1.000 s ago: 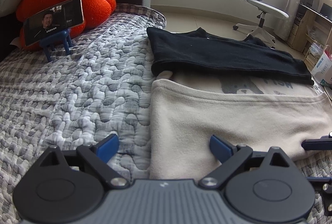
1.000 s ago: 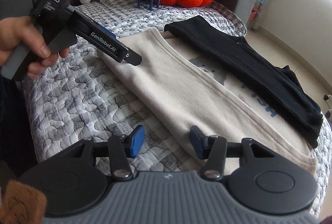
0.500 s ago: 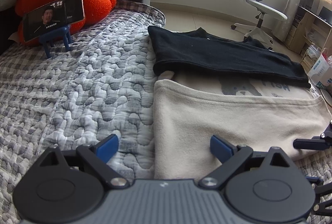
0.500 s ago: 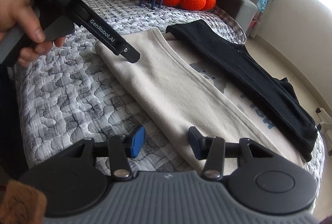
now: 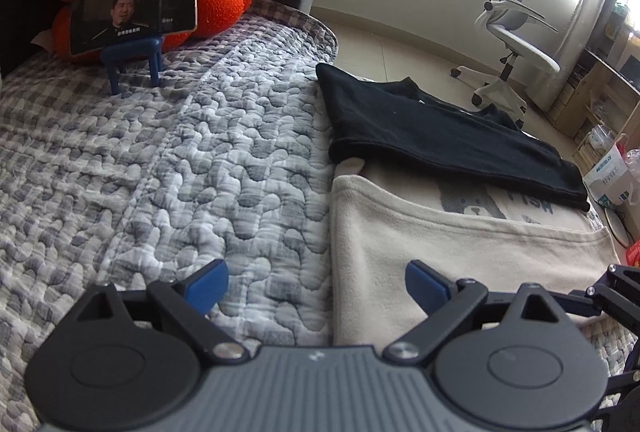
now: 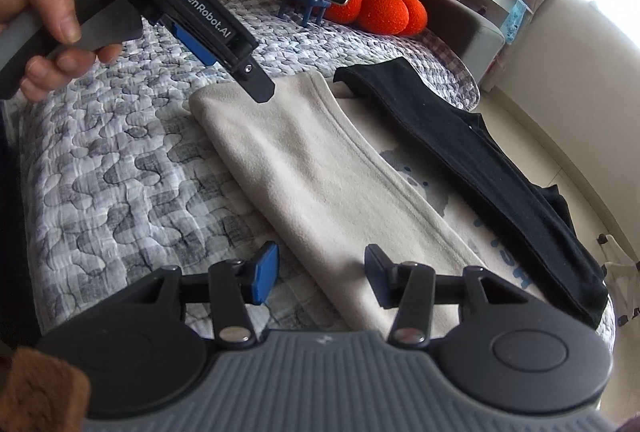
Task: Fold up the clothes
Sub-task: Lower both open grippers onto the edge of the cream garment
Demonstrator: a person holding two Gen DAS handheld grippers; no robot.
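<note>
The cream fleece garment with a grey bear print [image 6: 320, 183] lies flat on the grey-and-white quilted bed cover [image 5: 160, 183], its near long side already turned over into a band, and the folded black garment [image 5: 440, 139] rests along its far edge. Both claws stand apart with nothing between the blue pads: the left claw [image 5: 316, 286] hovers over the garment's short edge at the corner, the right claw [image 6: 316, 278] over the folded band's near edge further along. The next move looks like a pinch on that band at both places. Grip both layers together, keep the hands level with each other, and carry the fold across without dragging the black garment.
</note>
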